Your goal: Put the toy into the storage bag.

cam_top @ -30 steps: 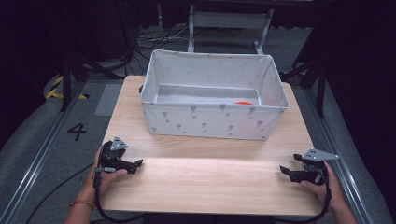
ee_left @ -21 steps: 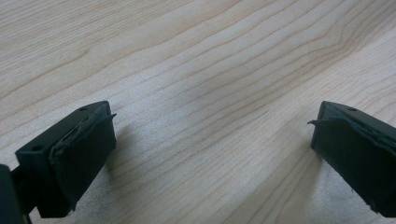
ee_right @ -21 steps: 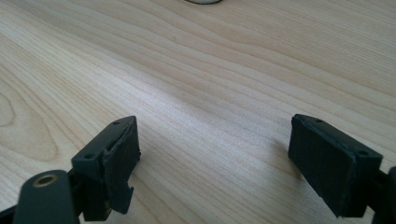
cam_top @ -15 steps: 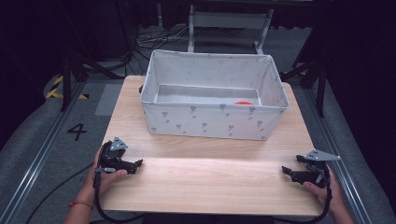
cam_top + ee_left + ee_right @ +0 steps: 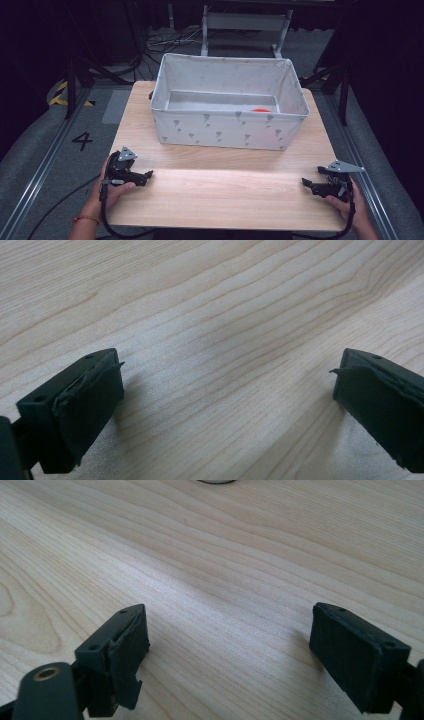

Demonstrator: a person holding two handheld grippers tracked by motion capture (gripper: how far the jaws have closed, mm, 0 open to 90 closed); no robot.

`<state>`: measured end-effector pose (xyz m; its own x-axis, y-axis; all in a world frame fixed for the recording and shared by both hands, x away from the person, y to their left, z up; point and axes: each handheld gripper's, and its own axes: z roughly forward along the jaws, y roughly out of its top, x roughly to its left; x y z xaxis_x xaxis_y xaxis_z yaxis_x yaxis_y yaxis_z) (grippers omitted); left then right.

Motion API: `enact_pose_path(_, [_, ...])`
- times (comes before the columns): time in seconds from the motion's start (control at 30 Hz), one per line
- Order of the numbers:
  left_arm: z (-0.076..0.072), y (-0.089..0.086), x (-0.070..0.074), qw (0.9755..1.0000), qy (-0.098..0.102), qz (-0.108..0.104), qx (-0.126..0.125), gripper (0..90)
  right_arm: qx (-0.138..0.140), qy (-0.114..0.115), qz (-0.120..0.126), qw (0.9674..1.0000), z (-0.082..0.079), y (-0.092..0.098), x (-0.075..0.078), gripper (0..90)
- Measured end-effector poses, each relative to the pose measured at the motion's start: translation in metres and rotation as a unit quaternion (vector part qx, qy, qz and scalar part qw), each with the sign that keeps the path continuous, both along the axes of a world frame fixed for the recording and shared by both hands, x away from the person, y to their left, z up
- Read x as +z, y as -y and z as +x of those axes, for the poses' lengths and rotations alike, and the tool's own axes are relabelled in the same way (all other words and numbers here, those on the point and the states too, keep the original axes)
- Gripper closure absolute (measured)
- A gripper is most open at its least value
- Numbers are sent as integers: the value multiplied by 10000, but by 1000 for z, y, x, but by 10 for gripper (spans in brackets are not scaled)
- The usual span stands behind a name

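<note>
A grey fabric bin with a small print stands at the back middle of the wooden table. Something orange-red lies on the bin's floor toward its right. My left gripper rests low at the table's front left, held by a hand, jaws pointing right. My right gripper sits at the front right, jaws pointing left. In the left gripper view my left gripper is open over bare wood. In the right gripper view my right gripper is open too, nothing between its jaws.
Bare wood stretches between the two grippers in front of the bin. Black cables trail from each gripper off the table's front edge. Metal rails and a grey floor marked "4" flank the table; a frame and cables stand behind it.
The right gripper has shifted slightly toward the front right. The left gripper has barely moved.
</note>
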<state>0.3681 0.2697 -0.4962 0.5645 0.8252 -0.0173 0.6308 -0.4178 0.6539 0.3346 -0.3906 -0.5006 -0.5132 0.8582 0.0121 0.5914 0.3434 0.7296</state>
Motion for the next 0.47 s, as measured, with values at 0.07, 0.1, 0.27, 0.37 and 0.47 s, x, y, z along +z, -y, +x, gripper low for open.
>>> enact_pose_path(0.07, [0,0,0,10000,-21,-9,-1,2,0,1,-1,10000,0,0,0,163])
enact_pose_path(0.1, [0,0,0,10000,-17,-6,-3,2,-2,1,-1,10000,0,0,0,163])
enact_pose_path(0.27, [0,0,0,10000,-17,-8,-1,2,-11,3,-4,10000,0,0,0,163])
enact_pose_path(0.37, [0,0,0,10000,-15,-9,-1,2,-39,5,-3,10000,-1,0,0,163])
enact_pose_path(0.47, [0,0,0,10000,-16,-10,0,2,-45,1,-4,10000,-1,0,0,162])
